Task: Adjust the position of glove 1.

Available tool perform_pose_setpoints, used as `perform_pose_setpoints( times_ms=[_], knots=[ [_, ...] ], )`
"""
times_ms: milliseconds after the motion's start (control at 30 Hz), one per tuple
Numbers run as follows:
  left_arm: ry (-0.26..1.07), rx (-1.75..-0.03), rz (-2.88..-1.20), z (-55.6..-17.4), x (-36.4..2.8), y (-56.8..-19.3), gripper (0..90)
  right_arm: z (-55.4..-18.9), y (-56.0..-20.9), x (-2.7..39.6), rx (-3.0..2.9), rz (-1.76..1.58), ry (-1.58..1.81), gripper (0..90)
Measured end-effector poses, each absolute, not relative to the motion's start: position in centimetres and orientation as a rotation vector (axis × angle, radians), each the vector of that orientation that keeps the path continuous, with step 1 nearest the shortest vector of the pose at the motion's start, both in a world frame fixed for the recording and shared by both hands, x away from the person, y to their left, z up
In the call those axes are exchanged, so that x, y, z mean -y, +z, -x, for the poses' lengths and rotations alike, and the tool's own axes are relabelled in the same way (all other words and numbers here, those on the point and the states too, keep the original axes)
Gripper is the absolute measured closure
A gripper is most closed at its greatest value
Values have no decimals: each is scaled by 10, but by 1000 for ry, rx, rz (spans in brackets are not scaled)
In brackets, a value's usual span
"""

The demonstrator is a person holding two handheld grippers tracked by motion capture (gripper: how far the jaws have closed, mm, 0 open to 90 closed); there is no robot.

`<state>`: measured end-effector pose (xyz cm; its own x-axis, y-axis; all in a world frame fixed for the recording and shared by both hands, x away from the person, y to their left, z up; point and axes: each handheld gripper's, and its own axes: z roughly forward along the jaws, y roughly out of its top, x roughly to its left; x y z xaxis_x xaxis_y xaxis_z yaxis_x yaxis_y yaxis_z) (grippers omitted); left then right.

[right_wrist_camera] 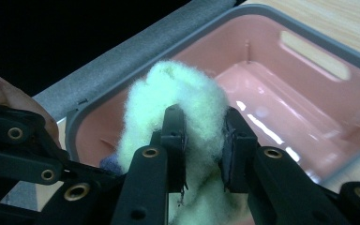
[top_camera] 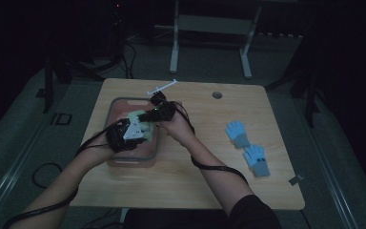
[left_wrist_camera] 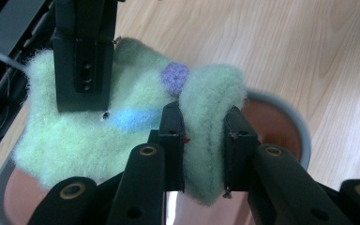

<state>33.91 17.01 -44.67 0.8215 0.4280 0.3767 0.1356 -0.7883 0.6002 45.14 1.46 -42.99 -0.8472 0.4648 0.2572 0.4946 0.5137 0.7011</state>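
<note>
- Two grippers clamp one pale green fuzzy glove [left_wrist_camera: 89,136] and hold it above a pink bin [top_camera: 119,110] with a grey rim.
- Left gripper [left_wrist_camera: 205,145]: jaws pressed together on a folded edge of the glove, which bulges out between the pads; the bin's rim shows behind it in the left gripper view.
- Right gripper [right_wrist_camera: 205,145]: jaws likewise closed on a bunched part of the same glove, with the bin's pink interior beyond in the right gripper view.
- Glove detail: a small purple knitted patch [left_wrist_camera: 175,78] and a light blue patch [left_wrist_camera: 133,119] sit on its surface.
- High view: both grippers meet over the bin at the left part of the wooden table [top_camera: 200,176], left gripper [top_camera: 132,130] at the near side, right gripper [top_camera: 155,110] at the far side.
- Two blue-and-grey gloves [top_camera: 248,147] lie flat on the right part of the table, well apart from the bin.
- One white tool-like item [top_camera: 162,87], too small to identify, lies near the table's far edge.
</note>
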Motion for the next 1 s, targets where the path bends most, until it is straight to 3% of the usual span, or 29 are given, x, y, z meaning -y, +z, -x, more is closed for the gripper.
perform_pose_setpoints(
  times_ms=[200, 600, 833, 1000],
  knots=[
    [666, -421, -2468, -343, -185, -464, 743, -455, -444, -33, 2705, 844, -1229, 744],
    [530, -452, -2567, -373, -180, -497, 741, -475, -486, -43, 2709, 926, -1080, 739],
    [481, -459, -2621, -384, -177, -503, 735, -477, -487, -38, 2731, 937, -1057, 608],
    [400, -459, -2685, -390, -171, -508, 693, -477, -488, -21, 2699, 963, -1076, 578]
  ],
)
